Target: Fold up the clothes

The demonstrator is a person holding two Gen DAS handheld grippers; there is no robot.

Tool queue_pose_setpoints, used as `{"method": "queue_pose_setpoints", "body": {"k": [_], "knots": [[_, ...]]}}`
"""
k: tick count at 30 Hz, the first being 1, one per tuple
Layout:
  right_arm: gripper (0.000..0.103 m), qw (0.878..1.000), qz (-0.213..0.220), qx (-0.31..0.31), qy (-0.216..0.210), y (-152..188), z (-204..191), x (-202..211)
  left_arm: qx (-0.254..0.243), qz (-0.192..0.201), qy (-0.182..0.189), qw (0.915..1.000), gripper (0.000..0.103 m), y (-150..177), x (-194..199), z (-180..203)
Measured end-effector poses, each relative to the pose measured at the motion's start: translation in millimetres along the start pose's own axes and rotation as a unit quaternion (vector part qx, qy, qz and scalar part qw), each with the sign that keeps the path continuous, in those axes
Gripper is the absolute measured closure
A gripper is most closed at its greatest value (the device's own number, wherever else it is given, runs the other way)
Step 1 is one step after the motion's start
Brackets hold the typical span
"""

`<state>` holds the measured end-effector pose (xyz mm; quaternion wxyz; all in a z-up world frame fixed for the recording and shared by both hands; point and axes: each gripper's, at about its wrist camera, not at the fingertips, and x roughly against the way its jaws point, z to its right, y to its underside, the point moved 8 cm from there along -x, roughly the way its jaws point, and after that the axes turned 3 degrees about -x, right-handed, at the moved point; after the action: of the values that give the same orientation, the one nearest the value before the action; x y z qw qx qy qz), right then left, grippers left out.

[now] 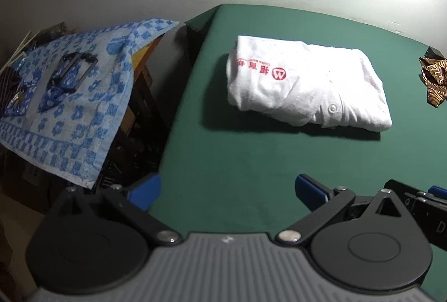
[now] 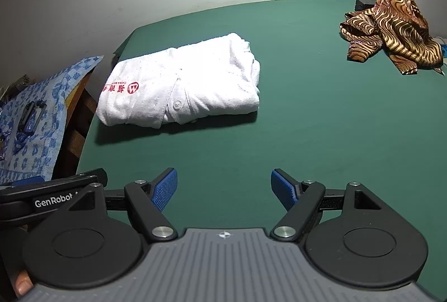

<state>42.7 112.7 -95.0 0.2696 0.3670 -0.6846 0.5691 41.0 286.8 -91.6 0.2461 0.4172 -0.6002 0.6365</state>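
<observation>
One folded white shirt [image 2: 181, 84] is counted on one green table [image 2: 279, 134]. One crumpled gold-and-brown patterned cloth [image 2: 391, 33] is recorded far right. One blue floral towel [image 1: 75, 95] is noted left, off the table. Two grippers are counted: left gripper [image 1: 227, 190], right gripper [image 2: 223, 187].

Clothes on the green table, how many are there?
2. A folded white shirt lies near the table's left edge, and a crumpled gold striped cloth sits at the far right. Nothing else shows on the table.
</observation>
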Motion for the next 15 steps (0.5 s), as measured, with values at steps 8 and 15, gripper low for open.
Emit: {"method": "queue_pose_setpoints", "body": {"k": [8,15], "knots": [[0.026,1.0,0.0,0.004,-0.01,0.9,-3.3,1.3,0.006,-0.001,0.017,0.9998,0.001,1.5,1.9,3.0],[0.026,1.0,0.016,0.02,-0.007,-2.2,-8.3,6.2,-0.01,0.043,0.014,0.9989,0.002,-6.4,18.6,6.1]]}}
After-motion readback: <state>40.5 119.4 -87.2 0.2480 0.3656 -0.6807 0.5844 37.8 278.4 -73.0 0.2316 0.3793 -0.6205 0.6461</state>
